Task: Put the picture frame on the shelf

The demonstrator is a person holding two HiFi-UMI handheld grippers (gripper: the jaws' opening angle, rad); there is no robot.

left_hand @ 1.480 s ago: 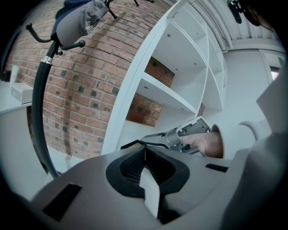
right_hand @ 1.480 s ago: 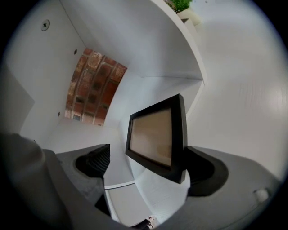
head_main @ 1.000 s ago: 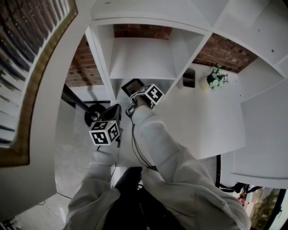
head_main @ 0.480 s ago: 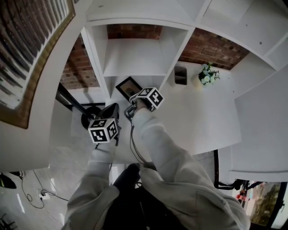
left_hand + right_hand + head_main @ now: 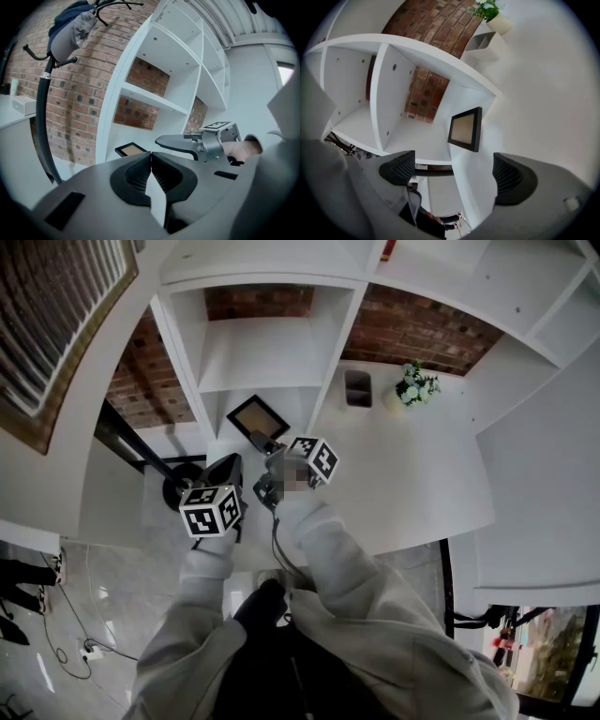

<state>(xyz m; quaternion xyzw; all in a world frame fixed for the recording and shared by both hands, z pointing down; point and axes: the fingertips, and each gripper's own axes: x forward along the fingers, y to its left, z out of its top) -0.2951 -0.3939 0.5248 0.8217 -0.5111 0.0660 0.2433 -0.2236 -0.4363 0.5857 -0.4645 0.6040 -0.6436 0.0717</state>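
Note:
The picture frame [image 5: 258, 416] is black with a tan middle. It rests on a low board of the white shelf unit [image 5: 272, 352] and seems to lie flat; it also shows in the left gripper view [image 5: 130, 149] and the right gripper view [image 5: 466, 129]. My right gripper [image 5: 266, 446] is open a short way in front of the frame, and nothing is between its jaws [image 5: 454, 171]. My left gripper [image 5: 225, 472] hangs lower and to the left, shut on nothing [image 5: 151, 164]. From there the right gripper [image 5: 206, 140] shows, clear of the frame.
A black coat stand [image 5: 42, 117] with a grey garment rises left of the shelf, its base [image 5: 183, 486] by my left gripper. On the white top to the right stand a small box [image 5: 357, 388] and a potted plant [image 5: 410, 385]. Brick wall lies behind. Cables [image 5: 66, 634] trail on the floor.
My right gripper has drawn back from the picture frame, which stays on the shelf board. The head view has pulled away and down. The left gripper has hardly moved.

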